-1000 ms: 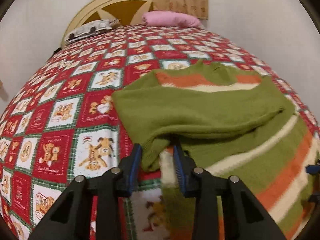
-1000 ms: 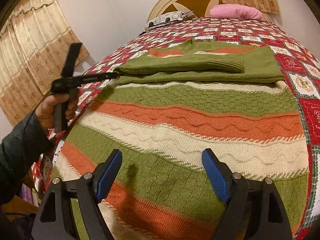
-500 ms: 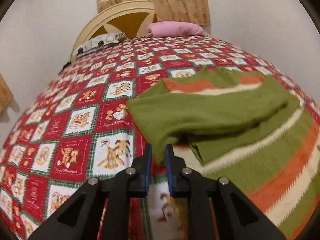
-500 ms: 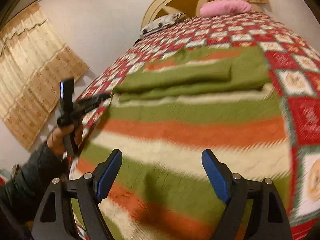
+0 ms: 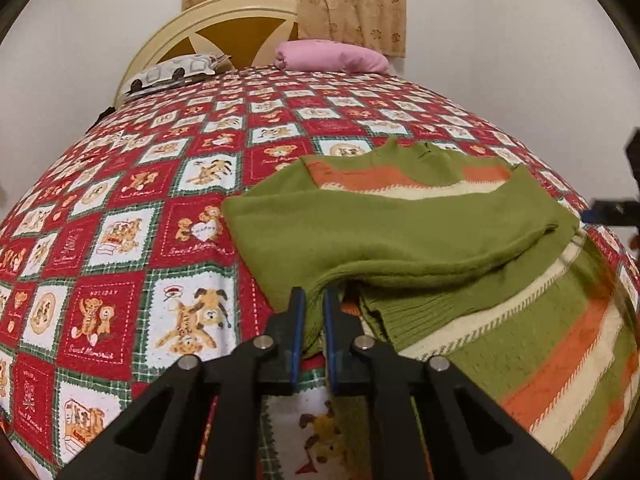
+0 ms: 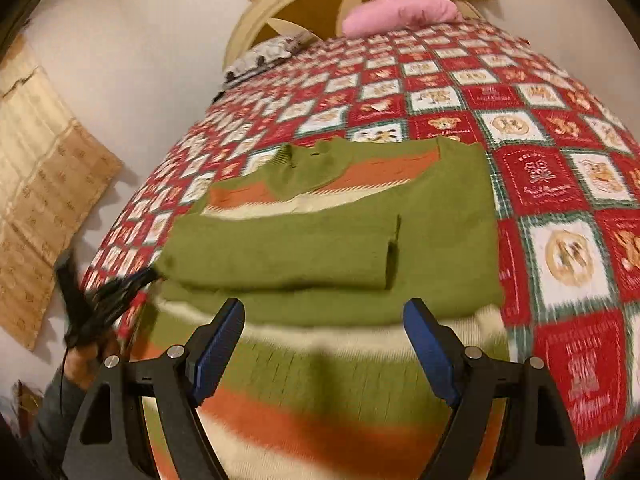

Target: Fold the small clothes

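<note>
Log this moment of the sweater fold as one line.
left gripper: shut on sweater edge | right gripper: open, above sweater, empty | sleeves folded across chest | bed quilt underneath

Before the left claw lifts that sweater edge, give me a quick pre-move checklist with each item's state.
1. Left claw shut on the sweater edge: ok.
2. Right claw open, nothing between its fingers: ok.
3. Right claw over the striped body, ready to pinch: cannot tell, view blurred.
4. Sleeves folded across the chest: ok.
5. Sweater lying wholly on the bedspread: cannot tell.
</note>
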{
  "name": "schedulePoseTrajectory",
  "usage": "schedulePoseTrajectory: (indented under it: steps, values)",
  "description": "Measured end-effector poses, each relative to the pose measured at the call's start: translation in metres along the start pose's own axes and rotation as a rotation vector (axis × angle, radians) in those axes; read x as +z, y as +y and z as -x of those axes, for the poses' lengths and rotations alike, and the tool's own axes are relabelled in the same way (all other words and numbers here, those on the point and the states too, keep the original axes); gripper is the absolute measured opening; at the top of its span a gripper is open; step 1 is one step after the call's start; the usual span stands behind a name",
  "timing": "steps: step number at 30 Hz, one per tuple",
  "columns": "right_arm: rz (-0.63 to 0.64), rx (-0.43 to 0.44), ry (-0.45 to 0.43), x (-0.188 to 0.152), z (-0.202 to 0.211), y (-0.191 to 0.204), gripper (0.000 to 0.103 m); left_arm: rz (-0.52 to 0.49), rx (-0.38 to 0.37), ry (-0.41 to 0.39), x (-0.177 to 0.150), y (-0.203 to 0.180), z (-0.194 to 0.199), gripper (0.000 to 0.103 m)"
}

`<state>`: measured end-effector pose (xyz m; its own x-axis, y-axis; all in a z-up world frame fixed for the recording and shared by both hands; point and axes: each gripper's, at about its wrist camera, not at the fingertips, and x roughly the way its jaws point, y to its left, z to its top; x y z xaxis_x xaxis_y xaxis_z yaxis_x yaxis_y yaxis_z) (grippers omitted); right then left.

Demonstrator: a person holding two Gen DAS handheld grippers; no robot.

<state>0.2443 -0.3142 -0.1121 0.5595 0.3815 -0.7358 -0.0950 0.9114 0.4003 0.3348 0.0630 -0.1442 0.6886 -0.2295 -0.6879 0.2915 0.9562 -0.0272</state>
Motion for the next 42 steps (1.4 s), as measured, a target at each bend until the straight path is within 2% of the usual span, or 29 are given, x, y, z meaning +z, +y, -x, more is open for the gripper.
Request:
schedulePoseTrajectory:
  steps: [4,5,8,9,10,12,14,16,19,20,23,24,25,27,28,31,32,33,34,35,37,39,41,42]
  values:
    - [-0.082,-0.047,0.012,0.025,-0.027,-0.021,0.069,-0.021,0.021,-0.013,-0.003,-0.002,0.008,0.007]
    - [-0.089,-0.059,0.017,0.029,-0.034,-0.024,0.067,-0.040,0.028,-0.015,-0.003,-0.004,0.010,0.007]
    - [-0.097,-0.052,0.076,0.036,-0.057,-0.027,0.050,-0.148,0.066,-0.021,-0.007,-0.015,0.015,0.007]
    - [-0.079,-0.059,0.105,0.035,-0.065,-0.024,0.034,-0.179,0.083,-0.024,-0.009,-0.017,0.017,0.007]
    - [-0.013,-0.125,0.107,0.033,-0.069,-0.015,0.016,-0.211,0.095,-0.026,-0.011,-0.019,0.018,0.004]
    - [0.055,-0.159,0.082,0.035,-0.062,-0.004,0.006,-0.244,0.096,-0.024,-0.014,-0.020,0.020,0.003]
    - [0.090,-0.169,0.019,0.041,-0.046,0.004,0.005,-0.260,0.081,-0.010,-0.017,-0.020,0.019,0.003]
    - [0.150,-0.195,-0.082,0.054,-0.020,0.017,0.004,-0.282,0.075,0.000,-0.020,-0.023,0.016,0.003]
    - [0.181,-0.205,-0.155,0.062,0.001,0.025,0.004,-0.291,0.096,0.001,-0.023,-0.028,0.013,0.003]
    - [0.191,-0.217,-0.170,0.062,0.004,0.026,0.004,-0.271,0.112,-0.010,-0.021,-0.026,0.014,0.007]
    - [0.210,-0.246,-0.148,0.055,-0.005,0.023,0.004,-0.203,0.115,-0.064,-0.011,-0.019,0.021,0.015]
    - [0.209,-0.256,-0.135,0.051,-0.010,0.019,0.004,-0.186,0.119,-0.078,-0.007,-0.018,0.023,0.023]
    - [0.212,-0.254,-0.127,0.048,-0.014,0.016,0.004,-0.174,0.112,-0.080,-0.002,-0.016,0.022,0.026]
    - [0.207,-0.238,-0.127,0.046,-0.015,0.013,0.004,-0.166,0.084,-0.073,0.008,-0.017,0.016,0.027]
    - [0.205,-0.223,-0.135,0.045,-0.013,0.015,0.004,-0.180,0.066,-0.063,0.010,-0.020,0.011,0.027]
    - [0.224,-0.194,-0.165,0.048,-0.002,0.027,0.004,-0.261,0.079,-0.018,0.013,-0.036,-0.007,0.031]
    - [0.235,-0.185,-0.181,0.050,0.004,0.033,0.004,-0.291,0.090,-0.007,0.012,-0.042,-0.012,0.037]
    - [0.242,-0.183,-0.190,0.051,0.007,0.037,0.004,-0.329,0.120,0.007,0.010,-0.048,-0.019,0.037]
    - [0.260,-0.181,-0.214,0.054,0.014,0.044,0.004,-0.345,0.144,0.019,0.009,-0.049,-0.023,0.033]
    - [0.270,-0.180,-0.228,0.057,0.019,0.048,0.004,-0.335,0.177,0.030,0.010,-0.047,-0.027,0.014]
    - [0.295,-0.177,-0.281,0.060,0.034,0.059,0.004,-0.254,0.199,0.032,0.015,-0.034,-0.025,0.013]
    - [0.312,-0.170,-0.325,0.060,0.047,0.064,0.004,-0.198,0.210,-0.002,0.016,-0.024,-0.012,0.012]
    - [0.323,-0.182,-0.353,0.058,0.052,0.067,0.004,-0.220,0.193,-0.022,0.011,-0.024,-0.002,0.010]
    - [0.327,-0.197,-0.347,0.057,0.049,0.065,0.004,-0.268,0.206,-0.008,0.004,-0.028,-0.003,0.010]
